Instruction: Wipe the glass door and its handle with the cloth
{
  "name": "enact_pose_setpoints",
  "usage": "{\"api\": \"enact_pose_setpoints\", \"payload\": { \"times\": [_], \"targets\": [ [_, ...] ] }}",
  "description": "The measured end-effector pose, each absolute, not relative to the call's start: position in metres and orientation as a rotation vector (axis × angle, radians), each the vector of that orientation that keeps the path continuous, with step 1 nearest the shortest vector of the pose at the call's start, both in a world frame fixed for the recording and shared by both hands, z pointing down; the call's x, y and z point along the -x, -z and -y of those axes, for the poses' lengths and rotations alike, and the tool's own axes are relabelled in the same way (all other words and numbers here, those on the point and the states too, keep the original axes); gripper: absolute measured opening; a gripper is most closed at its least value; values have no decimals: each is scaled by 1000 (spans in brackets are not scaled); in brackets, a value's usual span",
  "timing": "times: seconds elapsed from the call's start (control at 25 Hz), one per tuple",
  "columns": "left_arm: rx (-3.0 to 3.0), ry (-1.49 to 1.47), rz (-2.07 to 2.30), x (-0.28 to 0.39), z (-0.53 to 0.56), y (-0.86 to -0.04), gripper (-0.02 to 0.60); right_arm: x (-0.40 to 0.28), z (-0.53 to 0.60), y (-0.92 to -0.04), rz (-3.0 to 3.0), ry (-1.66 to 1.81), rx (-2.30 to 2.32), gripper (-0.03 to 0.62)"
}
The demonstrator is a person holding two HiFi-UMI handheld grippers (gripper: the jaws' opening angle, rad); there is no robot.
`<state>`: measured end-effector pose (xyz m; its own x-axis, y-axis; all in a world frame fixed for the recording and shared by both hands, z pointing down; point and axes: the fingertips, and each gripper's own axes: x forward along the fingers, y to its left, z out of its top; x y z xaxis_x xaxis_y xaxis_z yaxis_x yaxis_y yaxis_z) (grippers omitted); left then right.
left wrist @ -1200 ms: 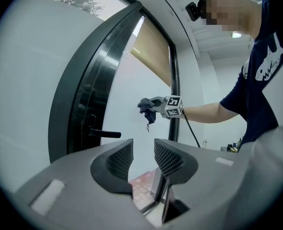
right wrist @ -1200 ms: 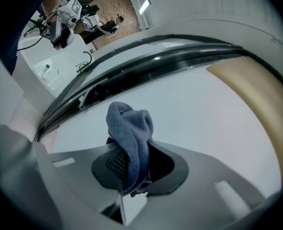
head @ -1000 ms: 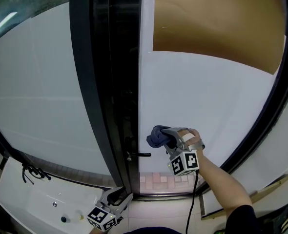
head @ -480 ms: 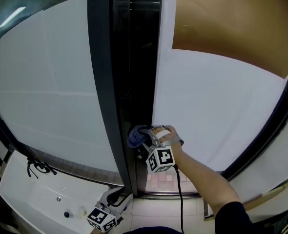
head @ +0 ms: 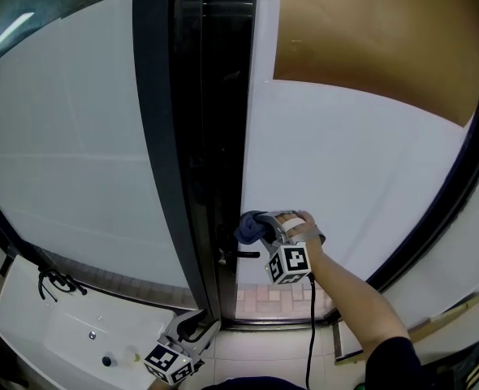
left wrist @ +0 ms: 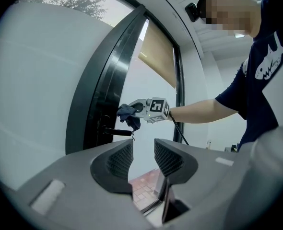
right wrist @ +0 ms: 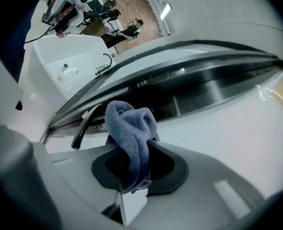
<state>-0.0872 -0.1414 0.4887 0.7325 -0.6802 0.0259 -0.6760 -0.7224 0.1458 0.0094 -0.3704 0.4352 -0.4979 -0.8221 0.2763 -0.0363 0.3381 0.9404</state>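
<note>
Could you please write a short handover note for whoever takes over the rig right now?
Right gripper: shut on the bunched blue terry cloth.
Left gripper: open, empty, held low, away from the door.
Things: the cloth is at the edge of the frosted glass door, just above the black lever handle; contact with either is unclear.
Done: cloth gripped and at the handle; how much is already wiped does not show.
Left: wipe the handle, then the glass.

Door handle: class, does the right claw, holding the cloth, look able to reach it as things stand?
Probably yes. The right claw holds the cloth close above the handle, and nothing visible lies between them.
</note>
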Motion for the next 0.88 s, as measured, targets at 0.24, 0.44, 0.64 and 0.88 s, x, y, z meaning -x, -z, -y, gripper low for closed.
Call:
{"api": "enact_pose_setpoints", "payload": {
  "times": [0.24,0.44,0.64,0.88],
  "targets": [
    [-2811,31,1050,70,145,-486,135,-67,369,-438,1734,1211,-794,66],
    [-2828,25,1023,59,147,-483,135,-110,366,-439,1708,1172,-844,66],
    [-2838,20,1000,51,148,-487,135,-155,364,-441,1674,1128,-894,66],
    [-2831,-3,1010,49,148,-478,135,-209,360,-441,1630,1070,-963,66]
  ]
}}
